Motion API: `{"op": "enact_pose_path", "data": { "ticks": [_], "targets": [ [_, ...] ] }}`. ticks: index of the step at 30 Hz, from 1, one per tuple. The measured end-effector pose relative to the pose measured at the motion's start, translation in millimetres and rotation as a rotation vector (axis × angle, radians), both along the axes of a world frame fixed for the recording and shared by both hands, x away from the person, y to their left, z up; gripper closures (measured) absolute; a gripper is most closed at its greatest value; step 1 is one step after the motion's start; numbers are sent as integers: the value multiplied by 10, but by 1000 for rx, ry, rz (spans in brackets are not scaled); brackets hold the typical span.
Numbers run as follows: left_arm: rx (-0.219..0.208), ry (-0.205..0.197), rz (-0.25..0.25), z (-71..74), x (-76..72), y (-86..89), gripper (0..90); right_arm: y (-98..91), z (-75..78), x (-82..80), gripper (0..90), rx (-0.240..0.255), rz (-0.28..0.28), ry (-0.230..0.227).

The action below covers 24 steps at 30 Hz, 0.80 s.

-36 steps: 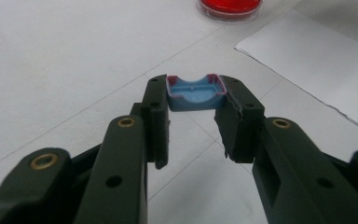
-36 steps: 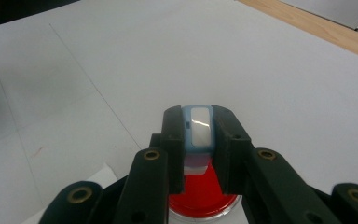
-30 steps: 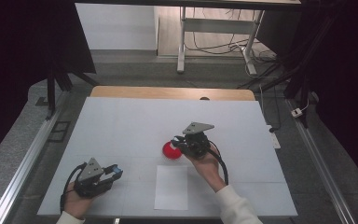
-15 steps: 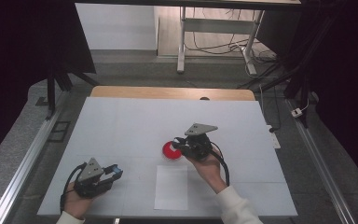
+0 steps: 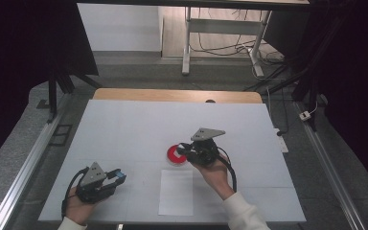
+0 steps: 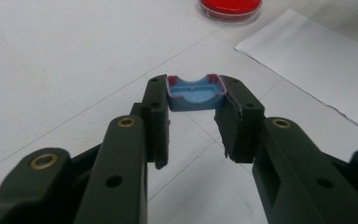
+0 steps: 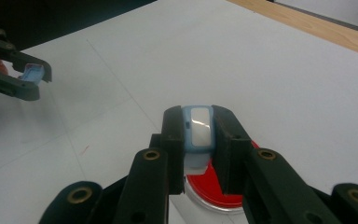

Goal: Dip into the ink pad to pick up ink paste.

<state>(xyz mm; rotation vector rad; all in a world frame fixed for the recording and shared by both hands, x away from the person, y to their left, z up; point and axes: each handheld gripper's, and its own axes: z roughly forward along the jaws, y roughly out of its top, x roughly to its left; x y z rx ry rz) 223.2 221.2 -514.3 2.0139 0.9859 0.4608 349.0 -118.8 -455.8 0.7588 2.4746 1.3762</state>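
My left gripper (image 5: pixel 119 177) rests low near the table's front left corner, shut on a small blue cradle-shaped piece (image 6: pixel 195 94) with reddish edges, pinched between both pads. My right gripper (image 5: pixel 182 150) hovers at the middle of the table, shut on a light blue tracker module (image 7: pixel 199 129) with a shiny oblong face. Directly under its jaws lies a round red dish (image 7: pixel 210 192), also visible as the red dish (image 5: pixel 174 155) in the high view. In the right gripper view the left gripper (image 7: pixel 33 74) shows far off at the left with its blue piece (image 7: pixel 31 73).
A white sheet of paper (image 5: pixel 176 191) lies flat in front of the red dish. The white tabletop (image 5: pixel 124 129) ends at a wooden strip (image 5: pixel 172 95) on the far side. Metal rails (image 5: pixel 26 167) run along both sides.
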Motion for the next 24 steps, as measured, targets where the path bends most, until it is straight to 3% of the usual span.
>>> {"op": "enact_pose_path", "data": {
  "ticks": [11, 24],
  "targets": [
    [2, 0, 1, -1, 0, 4, 650, -4, 4, -37, 750, 8, 29, 26],
    [2, -2, 2, 1, -1, 4, 649, -1, 10, -84, 750, -8, 47, 20]
  ]
}}
